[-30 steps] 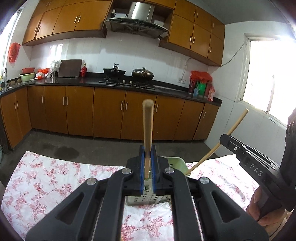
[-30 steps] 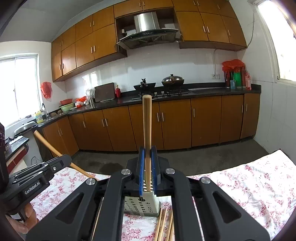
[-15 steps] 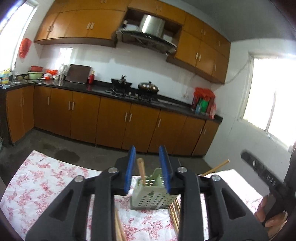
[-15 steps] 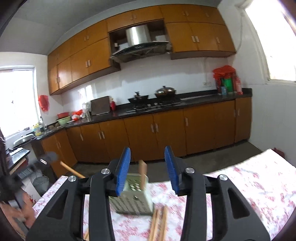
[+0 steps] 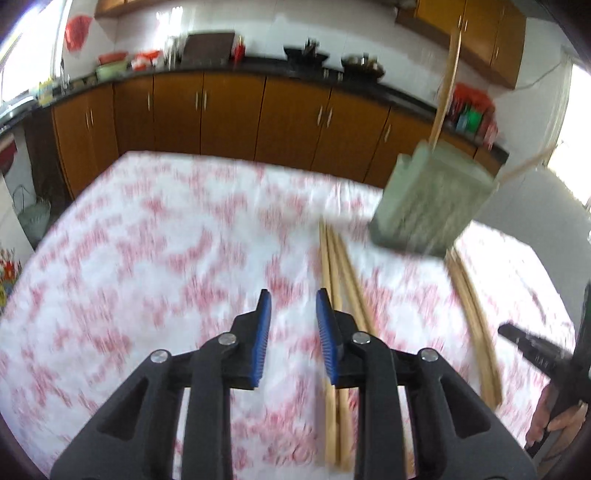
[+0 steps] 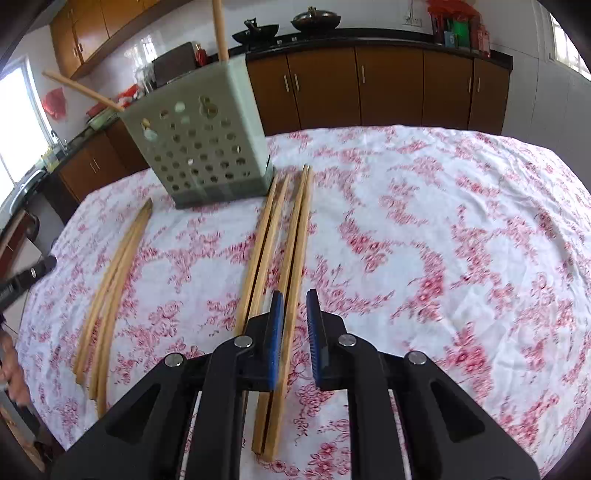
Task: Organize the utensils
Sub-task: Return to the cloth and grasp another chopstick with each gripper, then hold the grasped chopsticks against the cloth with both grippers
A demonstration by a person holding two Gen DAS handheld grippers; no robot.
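A pale green perforated utensil holder stands on the floral tablecloth and holds two wooden chopsticks. It also shows blurred in the left wrist view. Several wooden chopsticks lie flat in front of the holder; another bundle lies to the left. My right gripper is open and empty, low over the middle chopsticks. My left gripper is open and empty, just left of a chopstick group. A further bundle lies to its right.
The table carries a white cloth with red flowers. Brown kitchen cabinets and a dark counter run behind it. The other gripper's body shows at the right edge of the left wrist view.
Both grippers opened and dropped their chopsticks into the holder. Both then tilted down from above the holder toward the chopsticks lying on the cloth.
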